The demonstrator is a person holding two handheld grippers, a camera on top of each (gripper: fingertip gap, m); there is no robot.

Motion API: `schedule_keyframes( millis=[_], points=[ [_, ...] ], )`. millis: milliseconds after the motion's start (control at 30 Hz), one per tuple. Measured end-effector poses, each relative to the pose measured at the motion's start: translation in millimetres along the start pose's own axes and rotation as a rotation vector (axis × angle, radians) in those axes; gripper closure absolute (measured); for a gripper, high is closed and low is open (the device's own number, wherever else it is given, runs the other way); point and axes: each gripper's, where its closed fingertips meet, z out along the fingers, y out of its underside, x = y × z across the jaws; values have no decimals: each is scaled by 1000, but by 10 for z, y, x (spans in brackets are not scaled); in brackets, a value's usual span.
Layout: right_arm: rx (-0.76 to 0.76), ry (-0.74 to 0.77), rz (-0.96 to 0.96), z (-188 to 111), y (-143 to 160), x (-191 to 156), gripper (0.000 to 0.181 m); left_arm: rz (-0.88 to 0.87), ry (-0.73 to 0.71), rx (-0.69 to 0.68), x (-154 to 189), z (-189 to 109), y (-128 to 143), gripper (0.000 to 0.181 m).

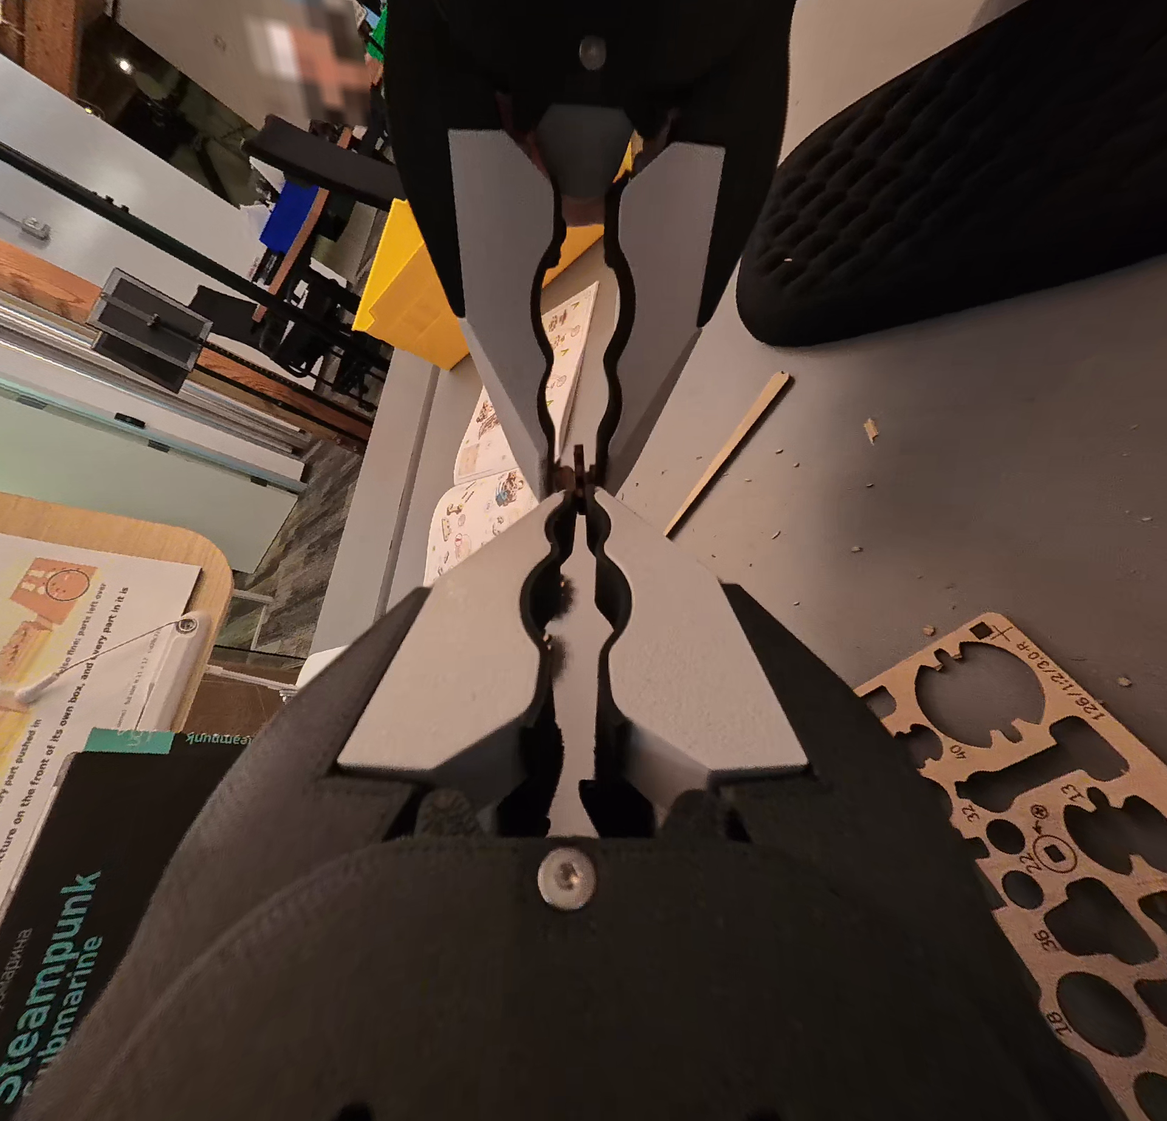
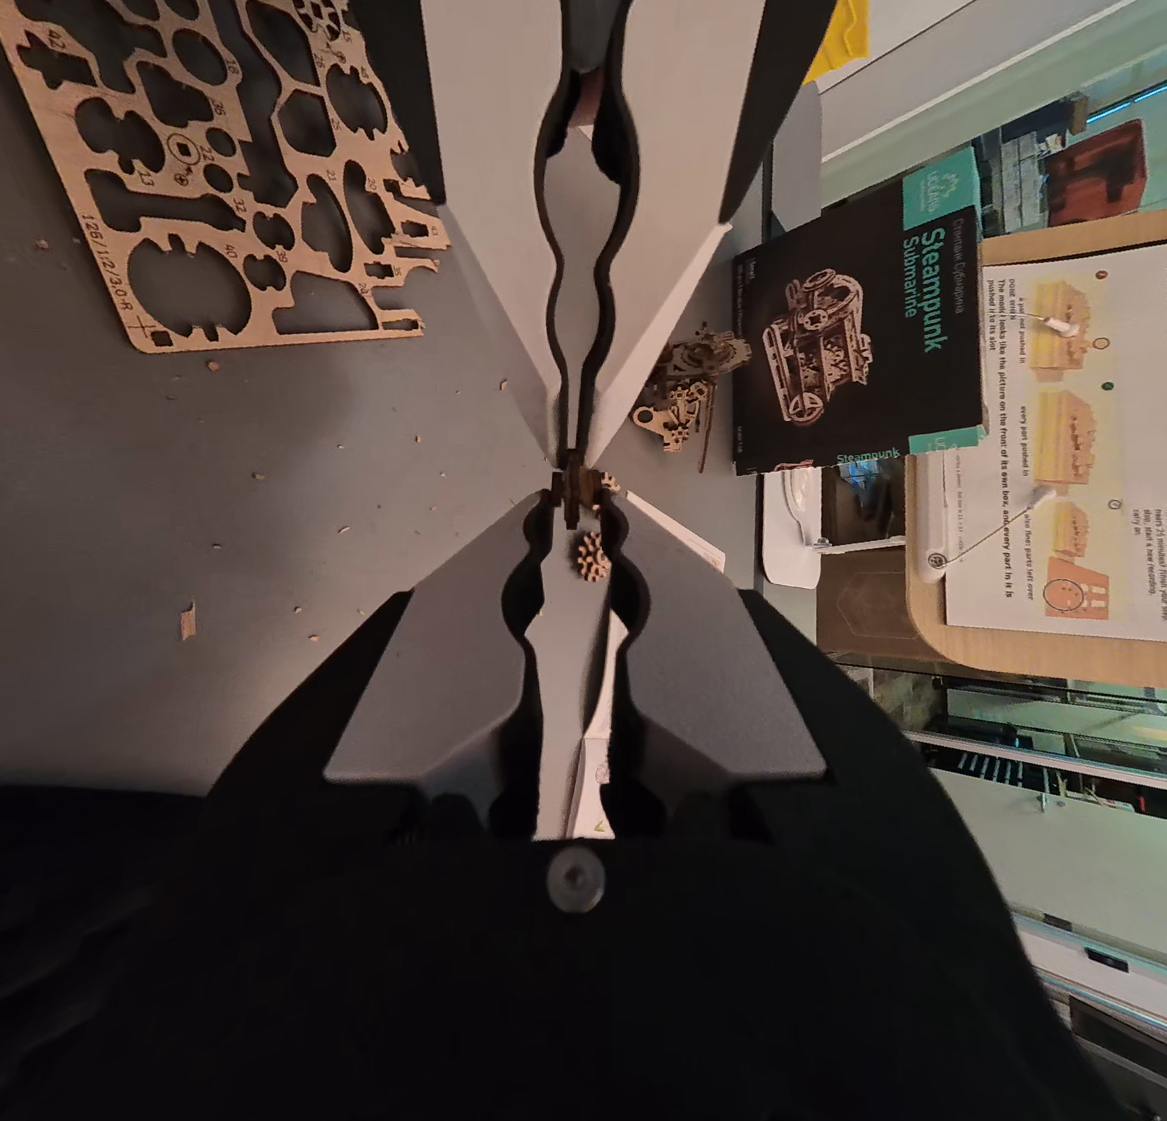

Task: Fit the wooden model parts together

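While both tongs meet tip to tip above a grey table (image 1: 947, 522), we see wood chips scattered over its top. Our left gripper (image 1: 576, 502) and right gripper (image 2: 571, 498) are each clamped on the small wooden parts (image 2: 578, 481), which hang between the opposing tips, above the table and near the middle of both views. How the parts join we cannot tell.

The room shows at the edges, tilted: a yellow bin (image 1: 410, 289) at the far table edge, shelving and a pale wall beyond.

The left view alone shows a thin wooden stick (image 1: 726, 453) lying on the table to the right, a black padded shape (image 1: 947, 207) far right, and an open leaflet (image 1: 499, 459) behind the tips.

The right view alone shows a loose gear (image 2: 592, 556) just below the tips, and a half-built model (image 2: 685, 390) standing beside the black box (image 2: 852, 333).

The punched-out sheet (image 2: 221, 163) lies flat at the right view's upper left; the left view catches it (image 1: 1042, 838) at lower right. An instruction card (image 2: 1067, 434) sits on a wooden board (image 2: 934, 636) to the right.
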Motion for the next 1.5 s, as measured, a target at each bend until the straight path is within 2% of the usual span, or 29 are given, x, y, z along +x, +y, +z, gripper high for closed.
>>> schedule_keyframes(
  millis=[233,567,667,767,1033,1133,1233,1500],
  points=[
    [45,-40,64,-28,-55,-16,168,0,3,-9,6,10,19,181],
    [43,-82,43,10,-27,-113,168,25,54,-34,98,32,67,180],
    [68,-191,144,-20,-47,-169,167,-7,90,-10,134,20,42,181],
    [148,-202,114,-125,-91,-147,168,-6,84,8,129,14,16,181],
    [181,-141,95,-173,-147,-53,169,-59,56,77,48,-37,-52,181],
    [207,-110,109,-204,-176,11,169,-86,17,108,-16,-60,-85,176],
    [242,-119,143,-246,-215,38,169,-110,-3,139,-65,-98,-140,159],
    [307,-202,165,-333,-294,-43,169,-37,21,161,33,-108,-228,170]
  ],
)
